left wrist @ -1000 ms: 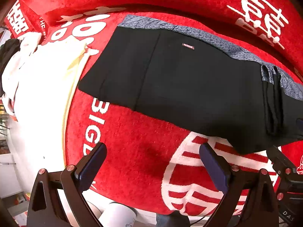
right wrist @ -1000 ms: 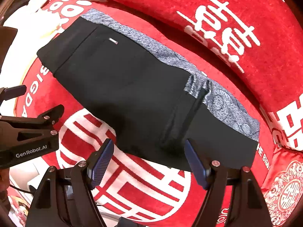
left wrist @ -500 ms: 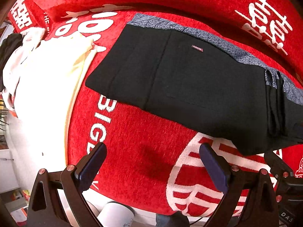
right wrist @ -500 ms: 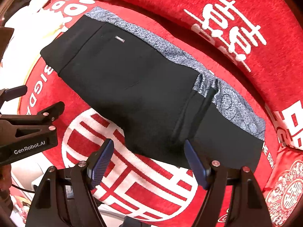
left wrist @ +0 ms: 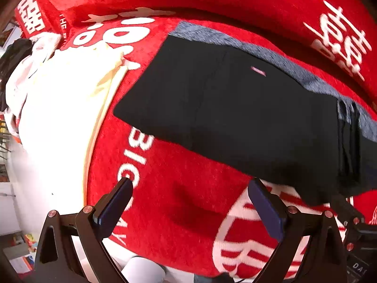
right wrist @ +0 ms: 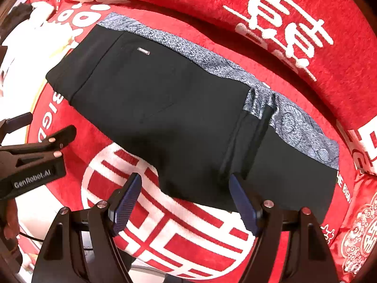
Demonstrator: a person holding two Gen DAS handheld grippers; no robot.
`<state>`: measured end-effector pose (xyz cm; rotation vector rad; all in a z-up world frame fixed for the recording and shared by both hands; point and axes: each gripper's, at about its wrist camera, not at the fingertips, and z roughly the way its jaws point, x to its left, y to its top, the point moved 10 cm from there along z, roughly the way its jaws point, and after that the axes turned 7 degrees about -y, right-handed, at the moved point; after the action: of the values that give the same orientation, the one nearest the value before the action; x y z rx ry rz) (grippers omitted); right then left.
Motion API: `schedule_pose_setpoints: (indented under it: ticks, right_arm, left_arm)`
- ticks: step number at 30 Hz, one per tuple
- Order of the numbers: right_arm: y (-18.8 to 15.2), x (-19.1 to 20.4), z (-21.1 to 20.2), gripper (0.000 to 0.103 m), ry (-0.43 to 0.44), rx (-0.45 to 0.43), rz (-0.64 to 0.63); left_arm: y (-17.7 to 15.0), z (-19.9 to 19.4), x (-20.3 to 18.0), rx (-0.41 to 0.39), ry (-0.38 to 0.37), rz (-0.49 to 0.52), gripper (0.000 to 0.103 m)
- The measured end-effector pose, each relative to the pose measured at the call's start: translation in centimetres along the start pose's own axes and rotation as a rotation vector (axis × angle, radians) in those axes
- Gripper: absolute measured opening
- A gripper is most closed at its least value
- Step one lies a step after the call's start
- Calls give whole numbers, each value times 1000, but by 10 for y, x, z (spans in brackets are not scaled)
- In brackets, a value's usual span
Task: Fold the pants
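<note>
The black pants [left wrist: 235,118] lie flat on a red plush blanket [left wrist: 183,200], folded lengthwise, with a grey patterned strip [right wrist: 212,61] along the far edge and a small label [right wrist: 143,51]. A raised crease [right wrist: 249,141] crosses them near the right end. My left gripper [left wrist: 189,188] is open and empty above bare blanket in front of the pants. My right gripper [right wrist: 185,184] is open and empty just over the pants' near edge [right wrist: 188,198], its right finger [right wrist: 242,202] against the fabric by the crease. The left gripper shows in the right wrist view [right wrist: 35,155].
A white and cream cloth pile [left wrist: 59,118] lies left of the pants, with a dark garment [left wrist: 14,54] at its far end. A red cushion with white characters [right wrist: 282,28] runs behind. The blanket's front edge [left wrist: 165,264] drops off below my grippers.
Both grippers have moved slightly closer to the pants' near edge; the view has shifted a little. Both stay open. The pants have not moved.
</note>
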<state>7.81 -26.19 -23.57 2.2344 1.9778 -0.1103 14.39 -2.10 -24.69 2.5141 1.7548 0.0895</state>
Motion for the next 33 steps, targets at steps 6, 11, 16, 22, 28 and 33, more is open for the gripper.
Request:
schedule_pose_setpoints:
  ticks: [6, 11, 16, 22, 28, 33]
  right_arm:
    - [14, 2, 4, 80, 11, -12, 14]
    - [19, 3, 5, 80, 16, -17, 18]
    - [22, 4, 8, 80, 19, -11, 20]
    - [24, 3, 12, 80, 22, -4, 22]
    - [23, 2, 16, 80, 24, 2, 26]
    - [21, -1, 17, 80, 25, 3, 34]
  left_arm:
    - [14, 4, 8, -10, 2, -28, 99]
    - [17, 6, 8, -8, 1, -16, 99]
    - [17, 10, 9, 1, 4, -14, 99]
    - [16, 13, 9, 9, 8, -13, 99]
    - [17, 14, 6, 13, 9, -6, 99]
    - [18, 13, 1, 12, 10, -6, 99]
